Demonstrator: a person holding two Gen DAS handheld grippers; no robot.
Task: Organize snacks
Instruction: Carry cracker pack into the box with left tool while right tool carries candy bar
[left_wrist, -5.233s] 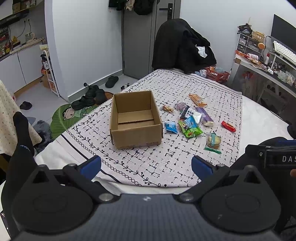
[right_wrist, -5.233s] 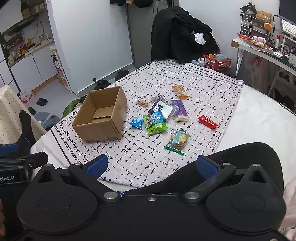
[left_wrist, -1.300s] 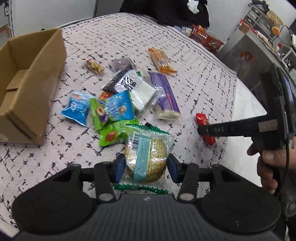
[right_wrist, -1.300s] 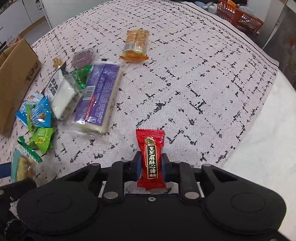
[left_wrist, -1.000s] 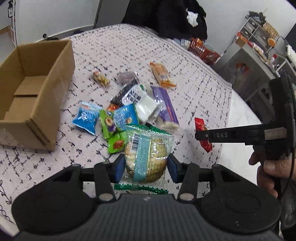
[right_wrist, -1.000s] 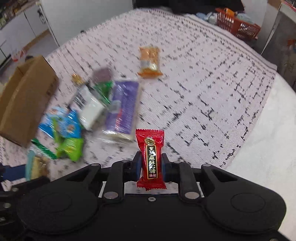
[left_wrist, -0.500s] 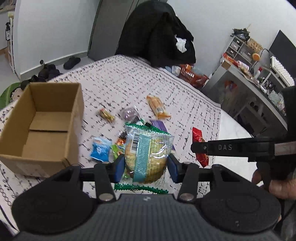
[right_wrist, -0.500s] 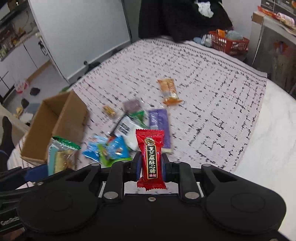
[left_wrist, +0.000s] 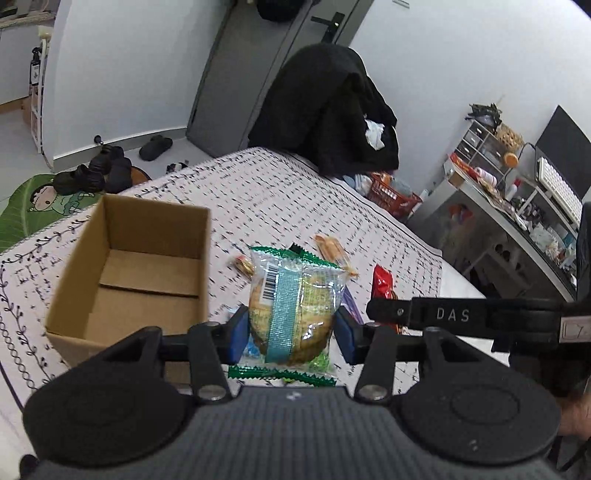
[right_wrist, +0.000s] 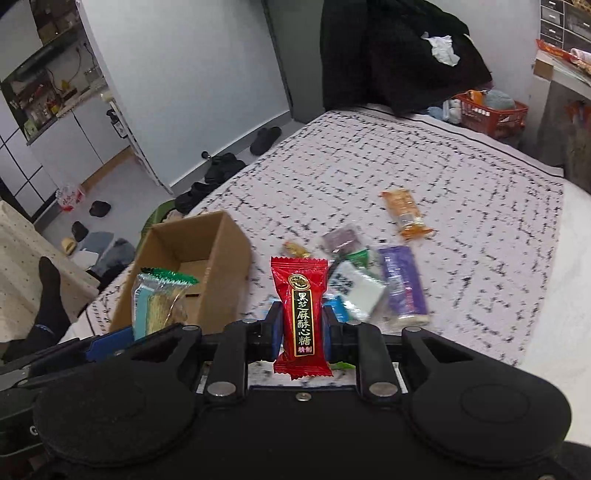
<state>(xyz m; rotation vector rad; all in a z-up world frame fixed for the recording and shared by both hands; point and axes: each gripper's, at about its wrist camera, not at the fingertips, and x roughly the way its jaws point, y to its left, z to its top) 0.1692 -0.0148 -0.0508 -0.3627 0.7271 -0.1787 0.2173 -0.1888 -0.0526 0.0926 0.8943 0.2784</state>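
Snacks: clear plastic-wrapped round biscuit pack with green zigzag ends, a teal strip and a barcode (left_wrist: 291, 306) sits pinched between the blue pads of the left claw (left_wrist: 291, 332), held upright above the bed. Same pack shows at the left edge of the right wrist view (right_wrist: 159, 299), in front of the box. Red foil candy wrapper with a black label panel and gold Chinese characters (right_wrist: 301, 314) is pinched by the right claw (right_wrist: 301, 332), jaws pressed nearly together on it, wrapper standing upright. In the left wrist view that candy (left_wrist: 382, 284) pokes out past the right claw's black finger, which reads "DAS".

Open brown cardboard box (left_wrist: 129, 273) sits on the white bed cover with black dash pattern (left_wrist: 277, 192), left of both claws, nothing seen inside but its folded bottom flaps. Loose snacks on the cover, right of the box: orange wrapped bar (right_wrist: 404, 212), purple flat packet (right_wrist: 402, 288), white packet with black print (right_wrist: 356, 288), small dark purple pouch (right_wrist: 341, 236), small yellow-brown candy (right_wrist: 295, 249). Their print is blurred, unreadable.

Black garment draped over a chair (left_wrist: 325, 110) stands beyond the bed; red plastic basket (right_wrist: 489, 112) on the floor beside it.
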